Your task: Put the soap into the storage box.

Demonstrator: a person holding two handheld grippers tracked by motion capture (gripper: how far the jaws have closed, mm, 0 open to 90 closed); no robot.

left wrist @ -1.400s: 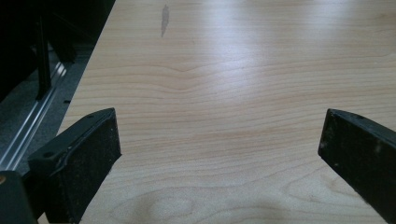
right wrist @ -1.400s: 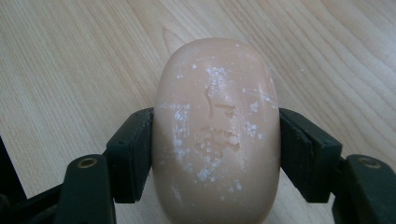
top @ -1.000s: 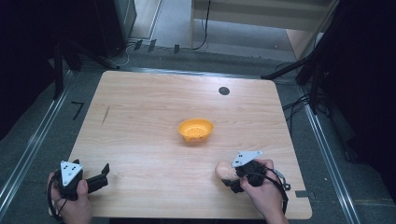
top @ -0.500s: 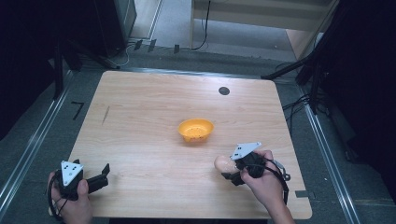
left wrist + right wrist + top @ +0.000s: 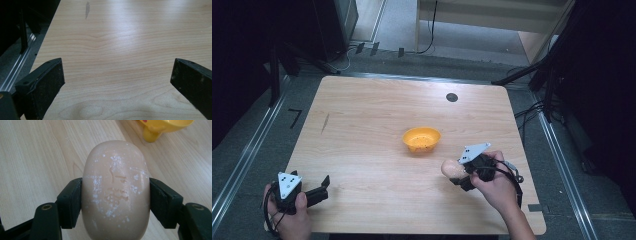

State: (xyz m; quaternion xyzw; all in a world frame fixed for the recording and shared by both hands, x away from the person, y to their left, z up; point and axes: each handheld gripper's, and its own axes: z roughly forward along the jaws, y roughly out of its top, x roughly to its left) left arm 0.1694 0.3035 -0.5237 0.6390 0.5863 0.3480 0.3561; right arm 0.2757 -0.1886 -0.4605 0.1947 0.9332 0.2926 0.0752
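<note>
My right gripper [image 5: 455, 176] is shut on a pale pink oval soap bar [image 5: 451, 169], held just above the table at the near right. In the right gripper view the soap bar [image 5: 116, 190] has white flecks and sits clamped between the two black pads [image 5: 71, 202]. An orange-yellow bowl [image 5: 422, 139] stands at the table's middle, up and left of the soap; its base and rim [image 5: 160, 127] show at the top right of the right gripper view. My left gripper [image 5: 323, 188] rests at the near left corner, its jaws wide apart over bare wood [image 5: 117, 72].
The light wooden table [image 5: 377, 115] has a small black round disc [image 5: 452, 97] near its far edge and a dark streak [image 5: 325, 123] at the left. Metal rails run along both sides of the table. Cables lie on the floor beyond the far edge.
My right hand has lifted the soap slightly and carried it up the picture toward the bowl. The left hand has stayed where it was.
</note>
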